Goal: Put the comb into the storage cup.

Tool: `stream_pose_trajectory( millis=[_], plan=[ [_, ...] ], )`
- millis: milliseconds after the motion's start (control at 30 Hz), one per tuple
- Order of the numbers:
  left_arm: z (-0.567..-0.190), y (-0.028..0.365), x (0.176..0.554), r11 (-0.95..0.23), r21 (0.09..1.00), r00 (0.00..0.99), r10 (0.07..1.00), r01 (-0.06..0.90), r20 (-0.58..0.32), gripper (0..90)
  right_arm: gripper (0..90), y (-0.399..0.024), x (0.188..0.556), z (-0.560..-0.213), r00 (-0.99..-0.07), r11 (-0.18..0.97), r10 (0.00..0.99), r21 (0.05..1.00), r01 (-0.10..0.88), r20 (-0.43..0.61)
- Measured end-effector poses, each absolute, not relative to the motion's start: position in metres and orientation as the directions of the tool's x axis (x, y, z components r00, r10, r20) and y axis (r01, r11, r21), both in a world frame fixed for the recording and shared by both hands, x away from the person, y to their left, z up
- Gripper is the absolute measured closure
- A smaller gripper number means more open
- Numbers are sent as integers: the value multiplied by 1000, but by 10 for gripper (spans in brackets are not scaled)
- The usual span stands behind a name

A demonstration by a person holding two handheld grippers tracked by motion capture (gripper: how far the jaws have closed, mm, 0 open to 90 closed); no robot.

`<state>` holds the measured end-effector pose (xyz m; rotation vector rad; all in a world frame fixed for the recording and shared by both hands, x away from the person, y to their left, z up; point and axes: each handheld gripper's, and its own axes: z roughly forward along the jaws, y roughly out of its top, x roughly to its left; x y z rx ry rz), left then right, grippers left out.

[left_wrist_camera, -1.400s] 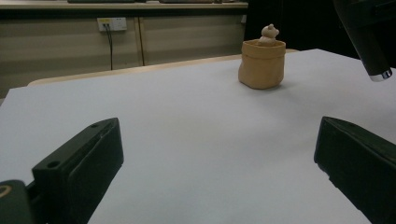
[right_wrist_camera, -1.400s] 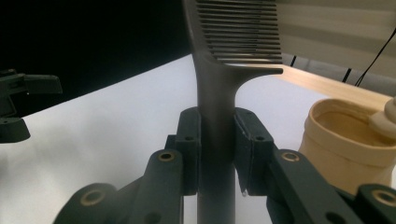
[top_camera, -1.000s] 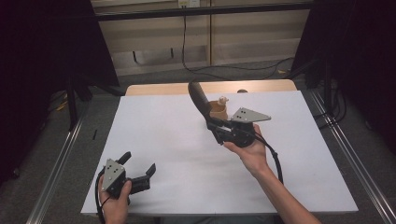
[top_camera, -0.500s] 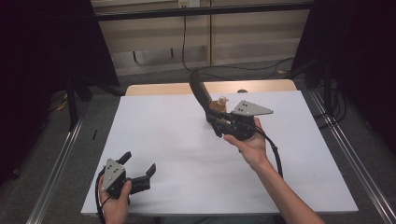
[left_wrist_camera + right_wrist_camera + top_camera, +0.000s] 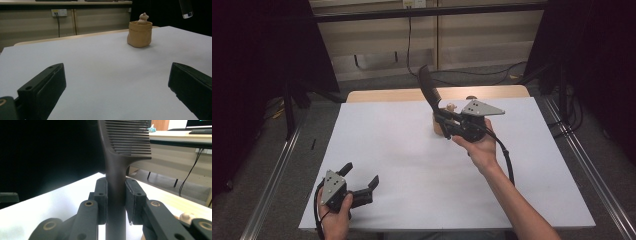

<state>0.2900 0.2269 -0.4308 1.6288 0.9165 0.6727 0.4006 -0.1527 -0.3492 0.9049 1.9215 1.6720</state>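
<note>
A black comb [image 5: 428,90] stands upright above the table's far middle, its handle [image 5: 115,202] clamped between the pads of my right gripper [image 5: 443,118], which is shut on it; the teeth [image 5: 130,137] point right in the right gripper view. Just behind and below that gripper sits a tan soft pouch [image 5: 139,35] with a small pale figure [image 5: 143,18] poking out of its top; in the high view the pouch [image 5: 438,126] is partly hidden by the gripper. My left gripper [image 5: 361,174] rests at the near left corner, open, with bare sheet between its jaws [image 5: 117,85].
A white sheet [image 5: 387,150] covers the table, with a strip of bare wood [image 5: 382,95] along the far edge. Metal rails [image 5: 277,170] run along both sides. Cables and a wall socket [image 5: 59,12] lie beyond the table.
My right hand has lifted the comb a little higher and farther from me. The left gripper has stayed in place.
</note>
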Motion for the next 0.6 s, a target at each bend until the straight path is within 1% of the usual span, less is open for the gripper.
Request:
stream_pose_trajectory(
  millis=[200,400,600],
  plan=[
    [-431,227,290,-101,970,539,842,221,-35,16,728,-155,406,-342,-681,46,727,984,173,86],
    [-431,227,290,-102,971,537,843,218,-32,15,728,-155,415,-341,-667,29,738,984,179,100],
    [-431,227,290,-98,971,536,844,218,-35,15,728,-151,421,-336,-664,31,742,985,168,90]
  ],
)
